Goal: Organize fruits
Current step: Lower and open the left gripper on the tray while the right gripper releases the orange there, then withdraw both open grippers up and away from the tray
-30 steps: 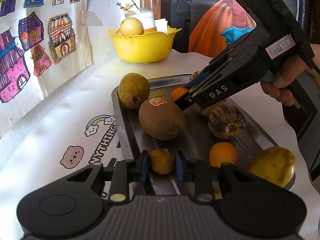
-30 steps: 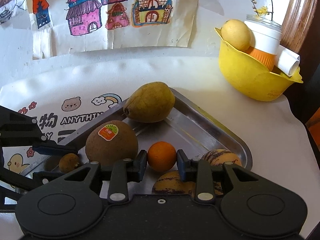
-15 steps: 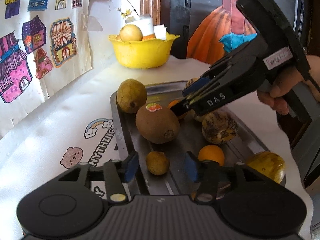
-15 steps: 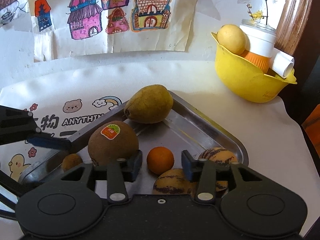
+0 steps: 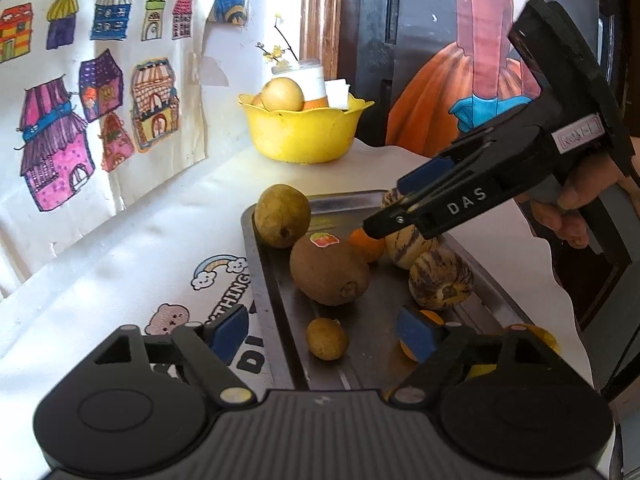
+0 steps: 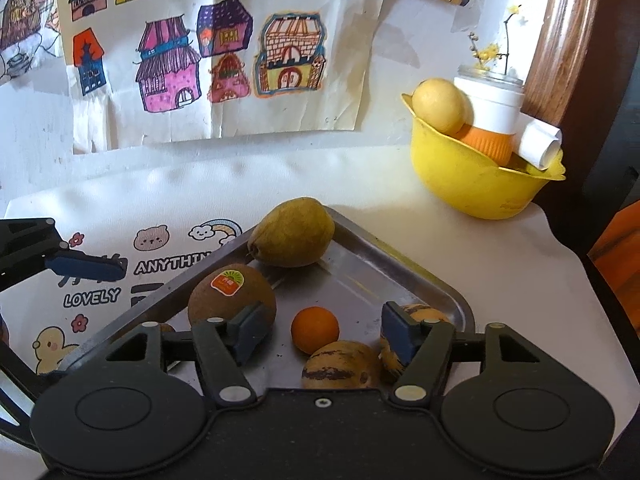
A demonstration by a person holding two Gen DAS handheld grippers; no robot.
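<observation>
Released and pulled back with jaws spread wide — left gripper (image 5: 322, 336) off the small brown fruit (image 5: 327, 338), right gripper (image 6: 316, 334) off the orange (image 6: 315, 330) at 12 o'clock — both fruits left resting on the tray (image 6: 384, 268).

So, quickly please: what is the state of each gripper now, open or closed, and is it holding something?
Left gripper: open, holding nothing; small brown fruit lies between its fingers on the tray.
Right gripper: open, holding nothing; small orange lies between its fingers.

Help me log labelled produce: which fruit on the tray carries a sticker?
The large brown round fruit beside the small orange; it alone bears an orange-and-green sticker on top. The others are bare.
</observation>
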